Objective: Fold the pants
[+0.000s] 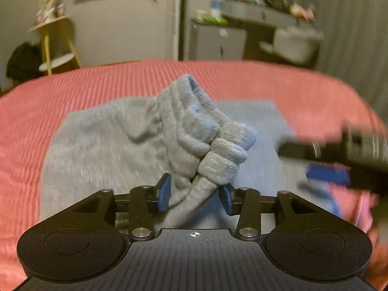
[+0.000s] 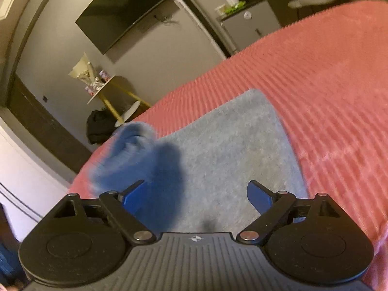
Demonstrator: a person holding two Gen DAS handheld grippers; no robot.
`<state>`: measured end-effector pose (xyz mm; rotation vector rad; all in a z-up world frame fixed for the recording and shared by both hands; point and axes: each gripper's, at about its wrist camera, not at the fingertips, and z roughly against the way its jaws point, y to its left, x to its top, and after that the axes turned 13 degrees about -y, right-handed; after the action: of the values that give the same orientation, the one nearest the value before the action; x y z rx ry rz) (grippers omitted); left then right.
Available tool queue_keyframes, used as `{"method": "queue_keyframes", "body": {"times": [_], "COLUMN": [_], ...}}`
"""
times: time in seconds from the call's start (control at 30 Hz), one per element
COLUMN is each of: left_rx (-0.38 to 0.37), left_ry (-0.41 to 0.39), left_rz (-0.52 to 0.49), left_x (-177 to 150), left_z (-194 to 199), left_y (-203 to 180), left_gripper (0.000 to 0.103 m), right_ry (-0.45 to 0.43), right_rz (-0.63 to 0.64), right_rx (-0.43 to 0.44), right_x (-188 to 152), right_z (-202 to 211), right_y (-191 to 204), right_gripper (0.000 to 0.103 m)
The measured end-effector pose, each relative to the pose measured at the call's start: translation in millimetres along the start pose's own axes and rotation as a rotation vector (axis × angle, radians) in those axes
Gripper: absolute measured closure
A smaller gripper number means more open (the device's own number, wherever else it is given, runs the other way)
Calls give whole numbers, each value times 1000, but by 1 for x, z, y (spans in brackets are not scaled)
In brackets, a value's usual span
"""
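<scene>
Grey pants (image 1: 101,145) lie spread on a pink ribbed bedspread (image 1: 242,82). My left gripper (image 1: 196,195) is shut on a bunched, ribbed end of the pants (image 1: 213,145) and holds it lifted above the flat part. My right gripper (image 2: 196,197) is open and empty, hovering just above the flat grey pants (image 2: 230,150). It shows blurred at the right in the left wrist view (image 1: 339,167). The lifted bunch shows blurred at the left of the right wrist view (image 2: 131,150).
The bedspread (image 2: 327,84) extends far and right of the pants. Beyond the bed stand a gold side table (image 1: 55,46), a dark bag (image 1: 24,60), a wall TV (image 2: 121,17), a grey cabinet (image 1: 218,41) and a desk (image 1: 266,19).
</scene>
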<state>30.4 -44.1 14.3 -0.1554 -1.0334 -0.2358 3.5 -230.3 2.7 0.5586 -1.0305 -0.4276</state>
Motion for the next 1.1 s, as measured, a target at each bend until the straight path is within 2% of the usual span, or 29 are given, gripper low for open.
{"method": "queue_keyframes", "body": {"times": [0.07, 0.13, 0.17, 0.23, 0.3, 0.37, 0.43, 0.53, 0.57, 0.6, 0.63, 0.67, 0.73, 0.8, 0.87, 0.9, 0.97, 1.03, 1.1], "left_rx": [-40, -79, -64, 40, 183, 280, 318, 322, 321, 314, 292, 260, 202, 168, 120, 121, 168, 197, 238], "left_ry": [-7, -21, -25, -32, -11, 17, 32, 16, 27, 39, 46, 56, 66, 82, 95, 100, 120, 133, 117], "left_rz": [45, 184, 255, 350, 373, 398, 439, 518, 544, 559, 563, 554, 521, 478, 450, 434, 409, 450, 491], "left_x": [-6, -15, -14, -22, -29, -35, -38, -48, -51, -52, -52, -51, -51, -52, -52, -53, -54, -57, -59], "left_z": [17, 36, 39, 49, 51, 50, 50, 51, 51, 49, 48, 48, 46, 42, 38, 39, 35, 30, 32], "left_y": [10, 31, 47, 75, 100, 120, 138, 158, 162, 164, 163, 158, 153, 146, 141, 137, 134, 140, 150], "left_gripper": [42, 28, 27, 28, 28, 29, 29, 29, 29, 30, 30, 30, 31, 31, 31, 31, 33, 35, 43], "right_ry": [43, 92, 115, 159, 201, 238, 279, 329, 329, 322, 310, 303, 286, 241, 200, 175, 136, 98, 81], "right_rz": [-51, -121, -162, -238, -264, -244, -233, -242, -242, -236, -212, -183, -146, -132, -170, -169, -155, -161, -193], "right_rx": [35, 55, 67, 94, 100, 111, 132, 146, 147, 138, 120, 98, 68, 110, 164, 186, 216, 230, 244], "right_x": [-1, -4, -5, -11, -13, -15, -17, -21, -22, -22, -21, -20, -16, -6, 6, 13, 23, 34, 45], "right_z": [-5, -15, -21, -33, -48, -62, -77, -100, -104, -107, -110, -110, -109, -100, -89, -83, -73, -63, -55], "right_y": [-3, -8, -11, -14, -12, -6, 3, 13, 16, 21, 28, 33, 48, 63, 74, 82, 93, 99, 98], "right_gripper": [12, 12, 12, 12, 12, 12, 10, 9, 9, 13, 39, 55, 59, 61, 63, 63, 63, 64, 64]}}
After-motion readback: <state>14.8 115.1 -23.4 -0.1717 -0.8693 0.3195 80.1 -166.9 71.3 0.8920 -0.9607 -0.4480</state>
